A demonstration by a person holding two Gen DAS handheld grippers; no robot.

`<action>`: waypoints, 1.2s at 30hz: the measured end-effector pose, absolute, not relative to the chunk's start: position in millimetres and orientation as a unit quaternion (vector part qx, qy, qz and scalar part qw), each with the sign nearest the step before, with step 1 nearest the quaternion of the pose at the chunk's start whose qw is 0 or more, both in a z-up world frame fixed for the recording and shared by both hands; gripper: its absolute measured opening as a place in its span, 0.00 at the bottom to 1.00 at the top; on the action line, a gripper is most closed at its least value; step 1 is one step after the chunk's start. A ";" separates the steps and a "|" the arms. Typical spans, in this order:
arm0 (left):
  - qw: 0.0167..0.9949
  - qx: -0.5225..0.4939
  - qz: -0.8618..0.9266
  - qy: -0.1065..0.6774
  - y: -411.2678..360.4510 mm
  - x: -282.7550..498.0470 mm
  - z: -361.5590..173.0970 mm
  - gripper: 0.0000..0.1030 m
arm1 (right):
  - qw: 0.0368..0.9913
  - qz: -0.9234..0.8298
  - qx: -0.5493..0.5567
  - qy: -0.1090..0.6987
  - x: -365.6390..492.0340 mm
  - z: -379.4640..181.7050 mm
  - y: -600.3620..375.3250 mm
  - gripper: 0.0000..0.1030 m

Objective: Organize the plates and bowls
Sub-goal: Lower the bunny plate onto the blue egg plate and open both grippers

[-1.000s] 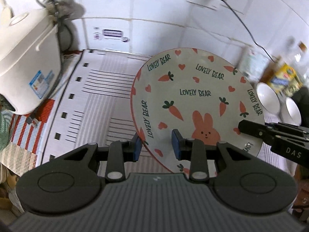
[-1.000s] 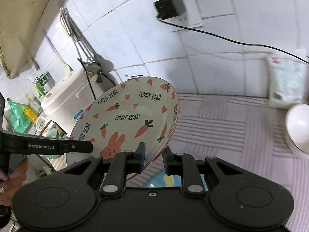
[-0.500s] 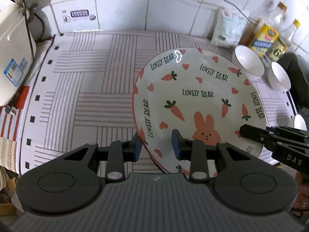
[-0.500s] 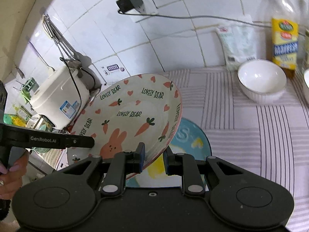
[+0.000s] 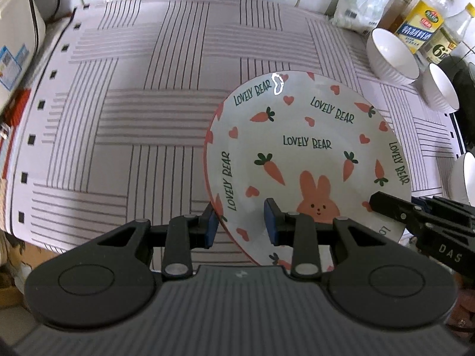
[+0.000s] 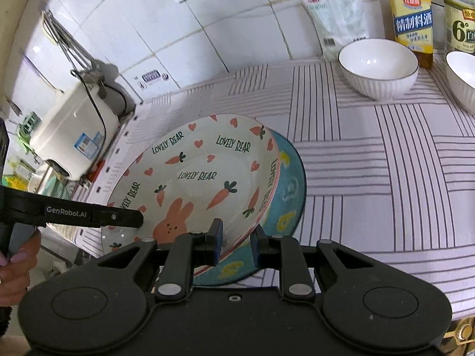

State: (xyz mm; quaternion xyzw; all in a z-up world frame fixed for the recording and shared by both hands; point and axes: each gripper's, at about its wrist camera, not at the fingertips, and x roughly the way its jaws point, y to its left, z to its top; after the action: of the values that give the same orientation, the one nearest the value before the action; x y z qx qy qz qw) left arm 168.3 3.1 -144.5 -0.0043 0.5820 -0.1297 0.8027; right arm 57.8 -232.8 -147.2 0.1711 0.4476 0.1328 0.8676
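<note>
Plate (image 5: 308,151) with carrots, hearts, a rabbit and "LOVELY BEAR" lettering hangs between both grippers, tilted, above the striped cloth (image 5: 142,112) on the bench. The left gripper (image 5: 240,222) has its jaws straddling the plate's near-left rim, one blue pad under the edge and the other over the plate's face; the gap looks wider than the rim, so it cannot be told whether they pinch it. The right gripper (image 6: 236,241) has its jaws narrow around the opposite rim, one pad against the plate's face, the other beneath the edge, gripping the plate. In the right wrist view the plate (image 6: 196,178) sits low over a blue plate (image 6: 285,207) that lies on the cloth, covering most of it; whether the two touch cannot be told. Two white bowls stand toward the back of the bench: one bowl (image 6: 378,65) in front of a yellow-labelled bottle (image 6: 411,14), a second bowl (image 6: 461,80) just beside it. A white bag (image 6: 338,14) leans against the tiled wall. A white rice cooker (image 6: 74,136) stands at the far left end.
</note>
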 end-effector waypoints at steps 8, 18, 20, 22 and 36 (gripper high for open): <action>0.792 -0.009 -0.131 0.596 2.1 168.6 -157.2 0.30 | 0.860 0.118 0.162 0.469 61.8 -151.2 -231.2 0.24; 0.784 -0.016 -0.130 0.606 -2.4 168.3 -162.0 0.31 | 0.860 0.100 0.105 0.489 71.4 -146.3 -217.9 0.24; 0.779 -0.018 -0.129 0.613 -4.5 168.0 -164.3 0.31 | 0.857 0.091 0.090 0.499 73.8 -142.2 -213.7 0.24; 0.778 -0.012 -0.127 0.615 -6.5 167.0 -165.2 0.31 | 0.851 0.078 0.083 0.514 76.3 -141.4 -209.4 0.25; 0.774 0.035 -0.123 0.621 -21.1 164.2 -164.2 0.31 | 0.842 -0.001 -0.017 0.539 77.1 -150.8 -173.9 0.41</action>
State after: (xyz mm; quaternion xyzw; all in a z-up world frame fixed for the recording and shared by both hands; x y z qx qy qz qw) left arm 164.2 -21.1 -164.2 0.0348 0.6207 -0.1229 0.7736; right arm 77.1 -173.9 -150.8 -0.0175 0.5394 -0.0009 0.8419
